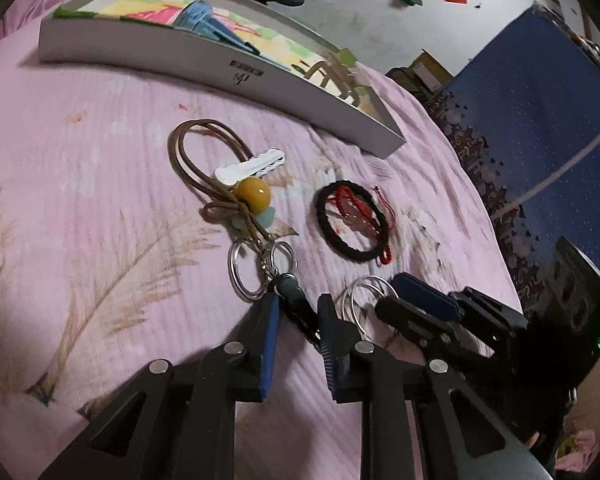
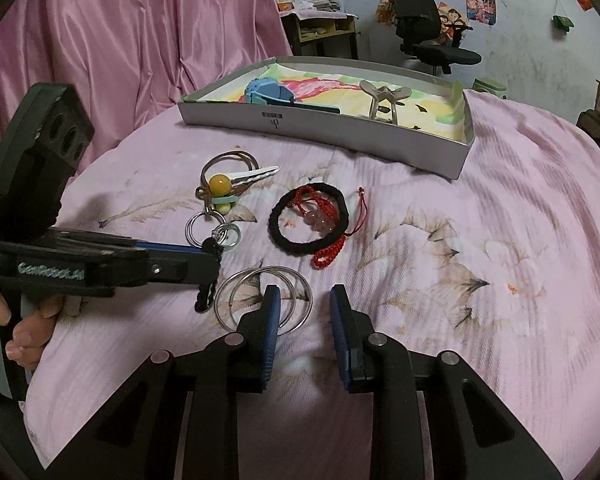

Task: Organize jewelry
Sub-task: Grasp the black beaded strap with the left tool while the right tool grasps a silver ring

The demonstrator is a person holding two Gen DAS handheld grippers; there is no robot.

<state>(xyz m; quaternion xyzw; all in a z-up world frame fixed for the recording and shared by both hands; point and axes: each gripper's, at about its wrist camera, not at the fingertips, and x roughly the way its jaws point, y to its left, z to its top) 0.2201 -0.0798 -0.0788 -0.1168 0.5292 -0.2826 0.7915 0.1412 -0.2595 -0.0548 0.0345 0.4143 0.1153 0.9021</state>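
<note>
Left claw [image 1: 298,300]: I've got it narrowed around the black cord [image 1: 300,316] of the keychain [image 1: 252,196]; can't tell if the pads actually bite.
Right claw [image 2: 306,296]: released, one finger over the silver rings [image 2: 236,300], their edge in the gap, nothing pinched.
Keychain: flat on the bed [image 2: 460,240], a white hair clip [image 1: 248,168] lying across its brown loop.
Black hair tie [image 2: 272,220]: just beside it, a red cord bracelet [image 2: 328,256] draped through.
Box [image 2: 340,136]: further back on the bed, blue clip [image 2: 266,92] and beige clip [image 2: 380,96] inside.
</note>
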